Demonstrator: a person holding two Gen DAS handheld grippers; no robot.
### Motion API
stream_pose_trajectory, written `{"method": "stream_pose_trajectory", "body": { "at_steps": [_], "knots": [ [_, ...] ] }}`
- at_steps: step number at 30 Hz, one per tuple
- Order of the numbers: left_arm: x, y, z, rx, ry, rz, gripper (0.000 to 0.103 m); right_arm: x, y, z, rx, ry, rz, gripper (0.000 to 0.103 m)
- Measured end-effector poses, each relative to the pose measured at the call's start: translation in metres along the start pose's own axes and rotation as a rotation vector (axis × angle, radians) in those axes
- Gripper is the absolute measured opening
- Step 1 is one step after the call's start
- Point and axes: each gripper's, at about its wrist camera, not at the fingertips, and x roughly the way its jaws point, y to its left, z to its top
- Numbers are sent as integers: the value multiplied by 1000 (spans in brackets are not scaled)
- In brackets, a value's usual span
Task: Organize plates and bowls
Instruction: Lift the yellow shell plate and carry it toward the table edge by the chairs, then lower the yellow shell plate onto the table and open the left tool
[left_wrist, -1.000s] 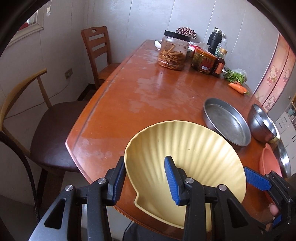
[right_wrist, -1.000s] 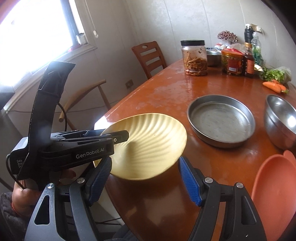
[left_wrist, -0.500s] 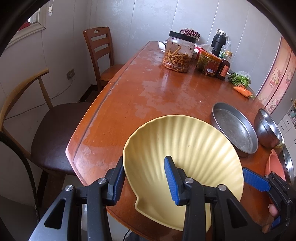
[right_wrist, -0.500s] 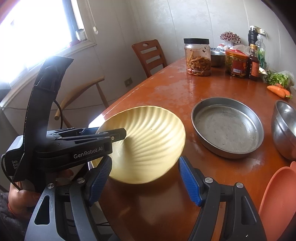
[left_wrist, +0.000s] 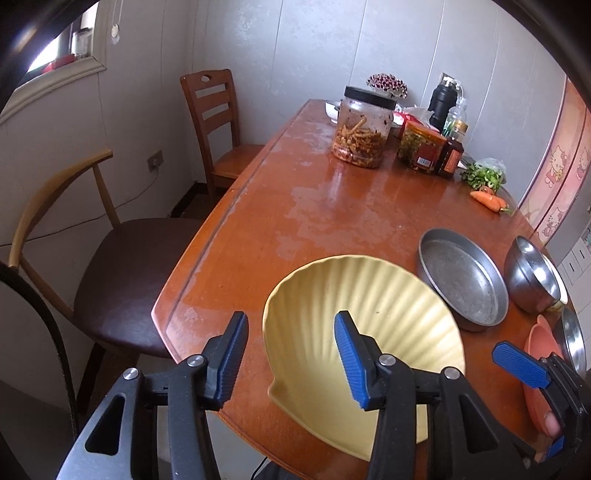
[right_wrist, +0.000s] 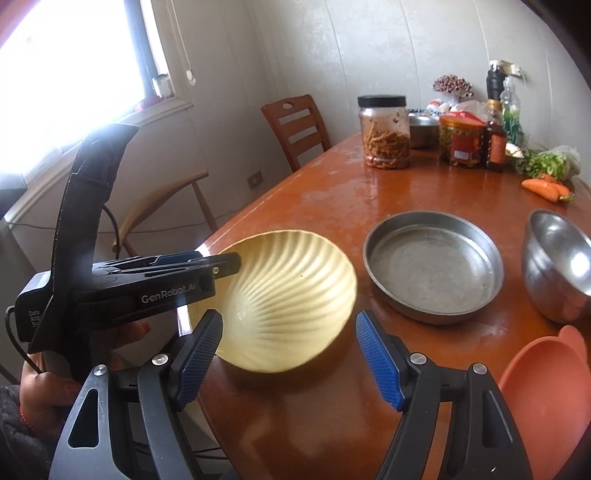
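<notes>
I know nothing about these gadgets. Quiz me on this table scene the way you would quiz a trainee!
1. Which gripper grips the yellow shell plate?
2. True or false: the metal pan is stacked inside the metal bowl.
3. The lid of the tall jar is: A black, B red, C white.

Key
1. The left gripper, with the plate's rim between its fingers. The right gripper is open and holds nothing.
2. False. They sit side by side on the table.
3. A.
</notes>
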Motion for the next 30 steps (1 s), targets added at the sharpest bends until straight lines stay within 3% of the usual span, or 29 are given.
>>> {"method": "stream_pose_trajectory", "body": {
  "at_steps": [14,30],
  "knots": [
    [-46,-50,-15,43,-58,-18,57,-62,-9,-6,-81,-149,-173,80],
    [-71,-128,-34,147,-71,-61,60,-122,-45,-35,-50,-178,-277,81]
  ]
}}
